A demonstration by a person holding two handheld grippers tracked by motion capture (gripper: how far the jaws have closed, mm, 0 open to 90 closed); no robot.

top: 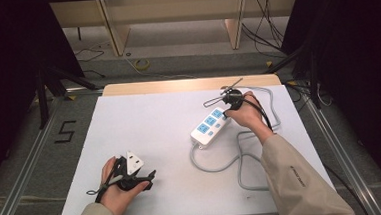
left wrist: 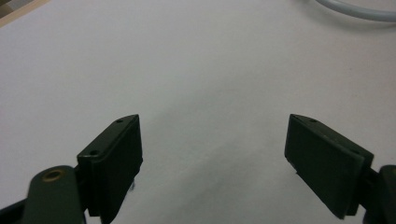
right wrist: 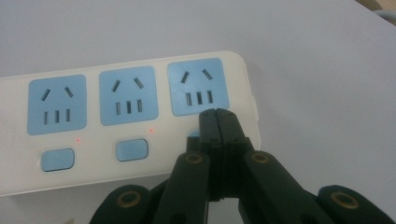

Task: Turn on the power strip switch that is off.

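right tongs (right wrist: 217, 114): clenched, tips on third switch (right wrist: 192, 134) of power strip (right wrist: 140, 161); we press straight down.
left tongs (left wrist: 212, 154): released, idle.

Overhead view; two close gripper views

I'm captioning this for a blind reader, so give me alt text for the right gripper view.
The right gripper, jaws shut, sits tip-down over the third blue switch of a white power strip with three blue sockets. Small red lights glow beside the other two switches. The strip lies on a white table.
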